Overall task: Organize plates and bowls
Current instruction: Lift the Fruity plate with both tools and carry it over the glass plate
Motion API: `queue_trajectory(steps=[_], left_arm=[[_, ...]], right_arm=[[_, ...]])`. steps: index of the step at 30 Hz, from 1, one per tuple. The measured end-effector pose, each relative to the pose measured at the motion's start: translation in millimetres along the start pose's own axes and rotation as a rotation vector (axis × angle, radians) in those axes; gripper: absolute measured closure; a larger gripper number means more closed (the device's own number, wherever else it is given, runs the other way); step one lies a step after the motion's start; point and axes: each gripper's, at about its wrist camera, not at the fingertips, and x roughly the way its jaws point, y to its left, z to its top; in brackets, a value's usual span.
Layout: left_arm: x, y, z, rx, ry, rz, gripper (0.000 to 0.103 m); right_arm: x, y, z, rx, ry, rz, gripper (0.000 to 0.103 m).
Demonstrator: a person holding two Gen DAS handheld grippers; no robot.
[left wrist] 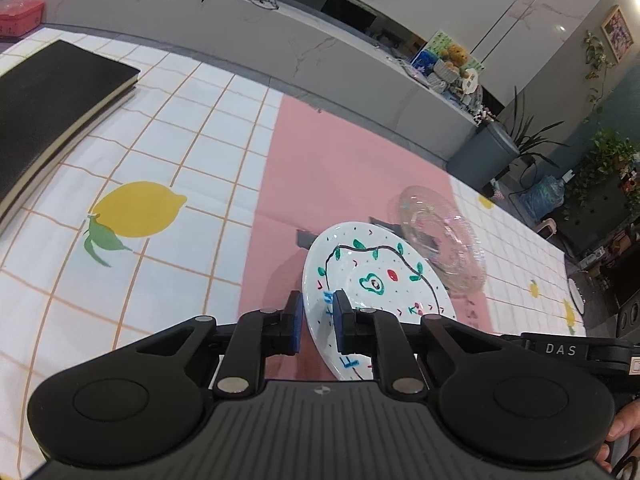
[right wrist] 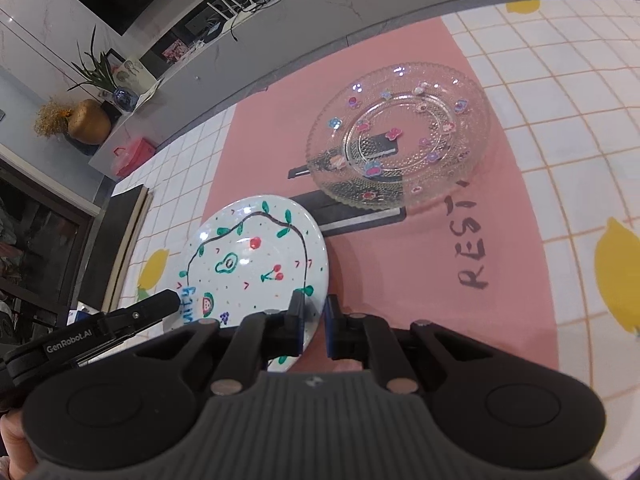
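Observation:
A white plate (left wrist: 376, 280) painted with fruit and a vine is held tilted above the pink mat; it also shows in the right wrist view (right wrist: 252, 264). My left gripper (left wrist: 318, 320) is shut on its left rim. My right gripper (right wrist: 313, 322) is shut on its right rim. The left gripper's finger also shows at the plate's far edge in the right wrist view (right wrist: 160, 305). A clear glass plate (right wrist: 400, 136) with small flower stickers lies flat on the mat beyond, also seen in the left wrist view (left wrist: 440, 236).
A pink mat (right wrist: 400, 264) with black lettering lies on a white grid tablecloth (left wrist: 168, 152) with lemon prints. A black notebook (left wrist: 52, 100) lies at the far left. A grey counter (left wrist: 280, 20) with cables runs behind the table.

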Motion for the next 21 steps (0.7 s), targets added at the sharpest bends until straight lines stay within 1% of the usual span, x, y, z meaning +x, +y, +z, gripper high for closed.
queue_trajectory(steps=[6,13,16,21], left_arm=[[-37,-28,-3,0.033,-0.023,-0.029,0.086],[-75,-64,-19,0.019,-0.026,-0.055,0.086],[-87,-85,-30,0.022,-0.023,-0.071,0.086],[-103,-129,-47,0.083,-0.024,-0.099,0.086]], right_arm=[[-41,2,-10,0.005,-0.027,0.017,0.095],[-97,-4,-28,-0.002,-0.072,0.029,0.095],[-118,-17,-37,0.019,-0.084,0.030,0.095],[-157,-46,-51,0.070,-0.100,0.034,0.095]])
